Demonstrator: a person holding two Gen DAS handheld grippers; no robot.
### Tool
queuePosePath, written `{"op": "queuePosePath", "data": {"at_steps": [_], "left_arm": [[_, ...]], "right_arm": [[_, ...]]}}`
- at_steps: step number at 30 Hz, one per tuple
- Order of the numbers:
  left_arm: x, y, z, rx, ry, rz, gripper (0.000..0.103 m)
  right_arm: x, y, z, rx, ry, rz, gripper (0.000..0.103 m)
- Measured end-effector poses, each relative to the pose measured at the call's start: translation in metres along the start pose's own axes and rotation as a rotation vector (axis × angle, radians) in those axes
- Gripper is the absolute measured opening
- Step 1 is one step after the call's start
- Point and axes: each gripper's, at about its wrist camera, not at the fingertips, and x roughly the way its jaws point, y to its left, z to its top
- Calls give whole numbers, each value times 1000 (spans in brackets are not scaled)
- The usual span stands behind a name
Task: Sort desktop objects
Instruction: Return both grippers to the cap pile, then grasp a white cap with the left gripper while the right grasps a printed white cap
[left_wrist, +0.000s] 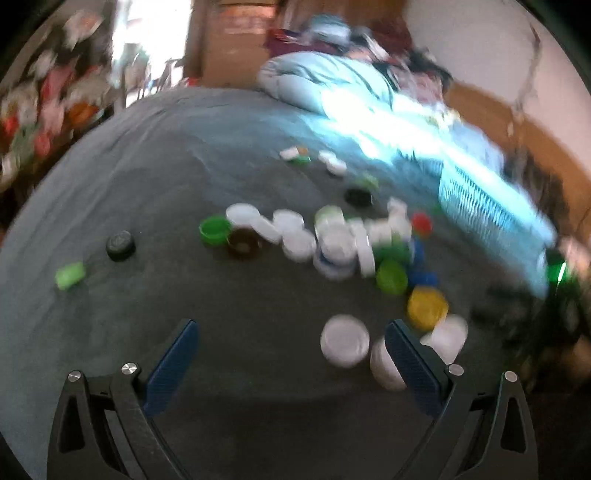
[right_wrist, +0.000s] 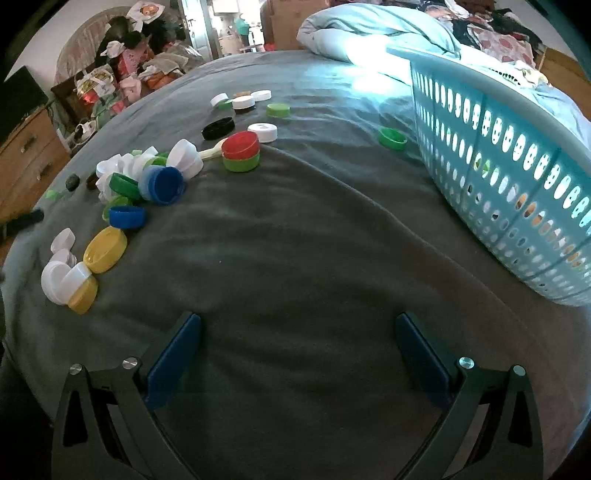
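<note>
**Between picks: both hand-held grippers empty over a bed of bottle caps**

While nothing is held, the sorting looks to be between one cap and the next. The task's things are plastic caps scattered over a grey bedspread (right_wrist: 295, 229): a loose heap of white caps (left_wrist: 332, 240) in the middle of the left wrist view, with green, blue and a yellow cap (left_wrist: 427, 306) at its near edge, and a lone white cap (left_wrist: 344, 345) lying just ahead of the left hand-held gripper (left_wrist: 291, 354). That gripper stands wide with nothing between its pads; its picture is smeared, so finer detail is lost. The right hand-held gripper (right_wrist: 297, 354) is also spread wide and empty, over bare bedspread, well apart from the caps, which lie to its left: a red cap (right_wrist: 241, 144) stacked on a green one, a blue cap (right_wrist: 162, 184), a yellow cap (right_wrist: 105, 249).

The next move, I judge, calls for the left gripper to centre on the lone white cap, come down and close on its rim; the soft cloth may let it tip.

A pale blue perforated basket (right_wrist: 498, 177) sits on the bed at the right, a likely destination. Beyond are a rumpled light-blue duvet (right_wrist: 376, 26), piled clothes, a wooden dresser (right_wrist: 26, 155) and an open doorway.
</note>
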Motion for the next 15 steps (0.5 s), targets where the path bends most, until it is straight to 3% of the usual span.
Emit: {"op": "queuePosePath", "data": {"at_steps": [6, 12, 13, 15], "left_arm": [[13, -8, -18, 60, 32, 81, 90], [28, -33, -3, 129, 32, 30, 85], [32, -36, -1, 133, 36, 10, 82], [38, -41, 3, 136, 39, -10, 61]], "right_arm": [[0, -2, 1, -7, -11, 5, 102], [-1, -2, 0, -2, -17, 9, 102], [-1, -1, 0, 0, -14, 10, 102], [-1, -1, 1, -9, 2, 12, 102]]}}
